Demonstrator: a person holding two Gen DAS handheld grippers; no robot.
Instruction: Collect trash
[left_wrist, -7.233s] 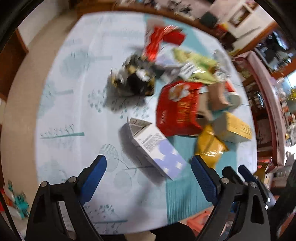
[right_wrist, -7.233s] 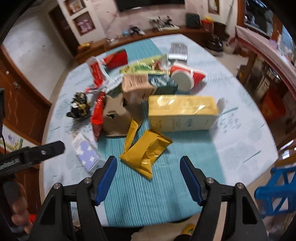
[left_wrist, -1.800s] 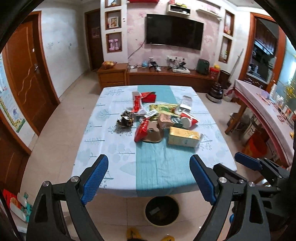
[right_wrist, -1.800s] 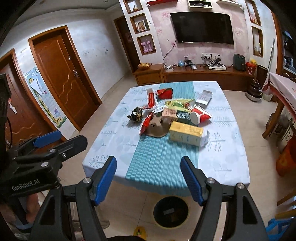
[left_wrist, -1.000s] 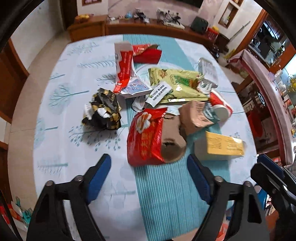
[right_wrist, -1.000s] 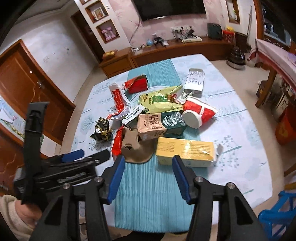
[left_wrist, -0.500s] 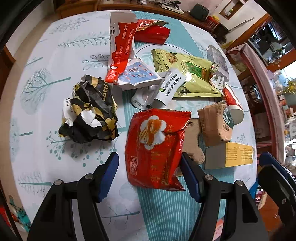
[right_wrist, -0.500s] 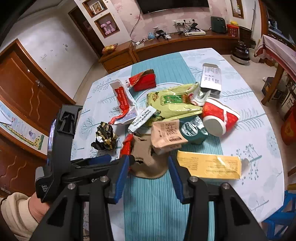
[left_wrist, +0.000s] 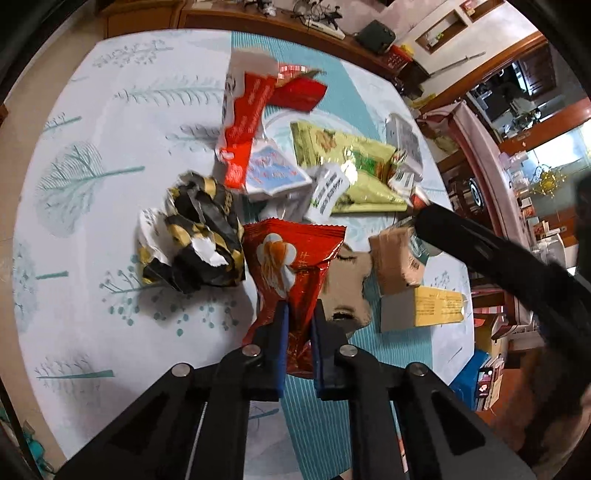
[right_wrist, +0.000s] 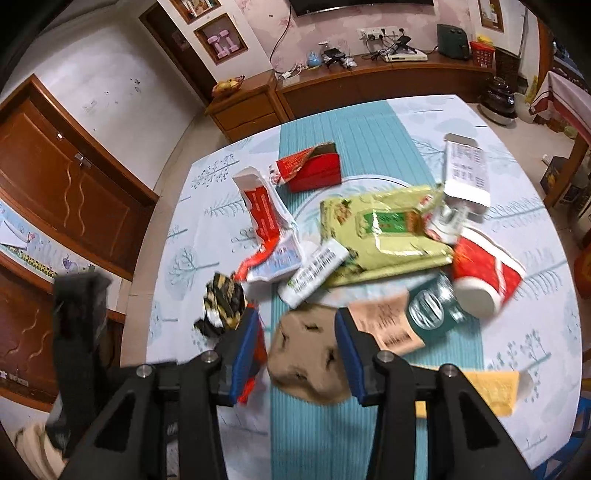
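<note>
Red snack bag (left_wrist: 295, 273) pinched at near end by left gripper (left_wrist: 298, 325), jaws just closed on it, ready for lifting. Right gripper (right_wrist: 295, 345) jaws apart, straddling brown crumpled paper (right_wrist: 306, 354), lined up to grab next.

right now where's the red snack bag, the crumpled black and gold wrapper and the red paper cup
red snack bag (left_wrist: 291, 258): left wrist view, on its printed front
crumpled black and gold wrapper (left_wrist: 195, 240): left wrist view, on its crumpled middle
red paper cup (right_wrist: 487, 267): right wrist view, on its red side wall

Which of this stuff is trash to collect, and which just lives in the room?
Trash: red bag in left tool; brown wrapper between right tool pads; red cup; green bag.
Not ours: fruit bowl; dumbbells.
</note>
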